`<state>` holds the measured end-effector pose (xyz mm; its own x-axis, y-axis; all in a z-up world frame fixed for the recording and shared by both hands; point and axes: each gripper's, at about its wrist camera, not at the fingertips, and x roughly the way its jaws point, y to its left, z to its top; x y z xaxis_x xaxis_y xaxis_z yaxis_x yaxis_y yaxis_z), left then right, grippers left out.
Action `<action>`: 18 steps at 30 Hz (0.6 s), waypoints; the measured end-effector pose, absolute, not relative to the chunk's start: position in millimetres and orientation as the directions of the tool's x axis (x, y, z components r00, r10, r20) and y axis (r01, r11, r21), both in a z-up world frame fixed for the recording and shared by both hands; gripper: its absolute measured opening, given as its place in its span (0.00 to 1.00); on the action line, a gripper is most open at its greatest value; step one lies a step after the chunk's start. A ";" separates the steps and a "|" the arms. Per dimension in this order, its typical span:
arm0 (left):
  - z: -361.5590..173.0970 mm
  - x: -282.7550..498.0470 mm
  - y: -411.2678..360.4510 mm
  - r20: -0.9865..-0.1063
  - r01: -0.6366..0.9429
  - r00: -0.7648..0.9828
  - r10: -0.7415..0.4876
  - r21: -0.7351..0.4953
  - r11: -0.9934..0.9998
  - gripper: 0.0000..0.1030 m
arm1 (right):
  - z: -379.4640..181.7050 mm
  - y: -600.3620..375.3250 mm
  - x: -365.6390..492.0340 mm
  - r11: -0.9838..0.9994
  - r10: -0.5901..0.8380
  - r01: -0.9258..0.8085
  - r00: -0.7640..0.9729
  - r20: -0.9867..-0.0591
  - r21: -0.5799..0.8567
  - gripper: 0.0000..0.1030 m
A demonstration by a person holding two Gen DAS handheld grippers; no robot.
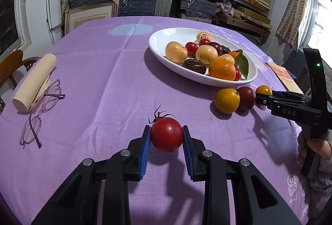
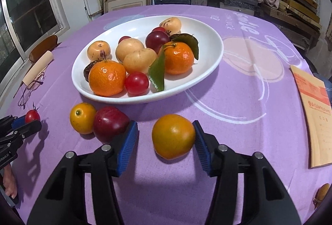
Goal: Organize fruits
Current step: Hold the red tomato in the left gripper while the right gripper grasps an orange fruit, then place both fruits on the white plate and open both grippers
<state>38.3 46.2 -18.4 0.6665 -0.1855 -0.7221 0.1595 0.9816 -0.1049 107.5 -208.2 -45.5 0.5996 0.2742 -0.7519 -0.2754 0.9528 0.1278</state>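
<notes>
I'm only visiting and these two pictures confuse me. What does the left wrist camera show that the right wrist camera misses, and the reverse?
Only the left wrist view shows the left hand-held gripper up close, its pads touching both sides of the red tomato.

Only the right wrist view shows the right hand-held gripper open around the orange tomato, touched only by the right pad.

Both show the white plate, the yellow tomato and the glasses.
</notes>
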 end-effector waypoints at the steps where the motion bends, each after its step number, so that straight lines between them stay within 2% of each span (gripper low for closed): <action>1: -18.5 38.6 46.6 -0.723 0.159 0.665 -0.187 -0.107 0.981 0.29 | -45.5 -209.0 106.8 0.953 0.274 -0.275 0.599 -0.752 0.128 0.46; 3: -19.2 39.6 47.3 -0.726 0.159 0.662 -0.188 -0.110 0.981 0.29 | -46.3 -210.8 105.4 0.952 0.276 -0.275 0.594 -0.756 0.132 0.36; 10: -19.1 39.7 47.7 -0.720 0.158 0.668 -0.188 -0.109 0.981 0.29 | -45.4 -216.6 94.2 0.955 0.280 -0.259 0.609 -0.742 0.147 0.36; 18: 7.0 64.5 47.4 -0.699 0.141 0.695 -0.170 -0.099 0.985 0.29 | -8.6 -231.4 73.2 0.956 0.294 -0.230 0.706 -0.644 0.184 0.36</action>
